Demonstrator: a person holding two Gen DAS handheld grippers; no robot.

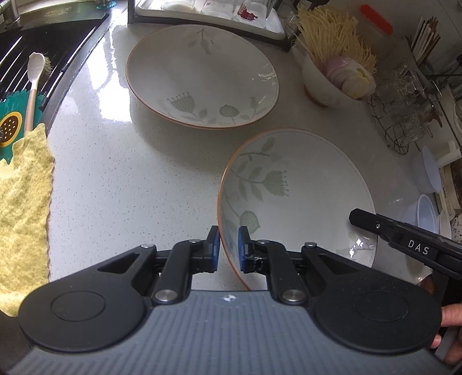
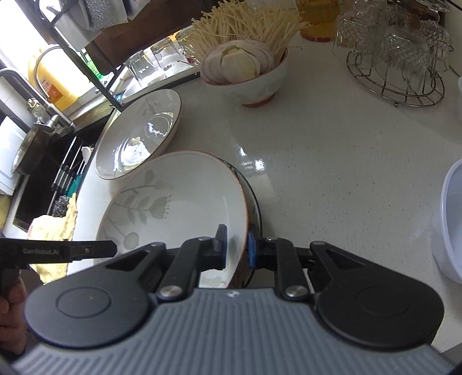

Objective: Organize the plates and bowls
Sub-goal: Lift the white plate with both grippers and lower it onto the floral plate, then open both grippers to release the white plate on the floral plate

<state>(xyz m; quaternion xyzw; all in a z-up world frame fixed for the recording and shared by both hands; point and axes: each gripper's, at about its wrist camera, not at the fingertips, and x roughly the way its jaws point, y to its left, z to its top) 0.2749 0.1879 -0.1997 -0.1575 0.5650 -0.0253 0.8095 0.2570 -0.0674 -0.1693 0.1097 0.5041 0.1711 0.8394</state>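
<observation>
Near: left gripper (image 1: 229, 248) and right gripper (image 2: 236, 248) each straddle opposite rims of the near floral plate (image 1: 300, 196), jaws narrow, contact unconfirmed. Advise even closure, level lift. Far: second floral plate (image 1: 202, 75) lies flat on countertop (image 1: 115, 178).

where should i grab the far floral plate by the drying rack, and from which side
Grip the far floral plate by its thin, upturned rim, one finger inside and one outside, as both grippers straddle the near plate now. Come from its near-left edge over bare counter: the rack crowds the far side and the mushroom bowl the right.
</observation>
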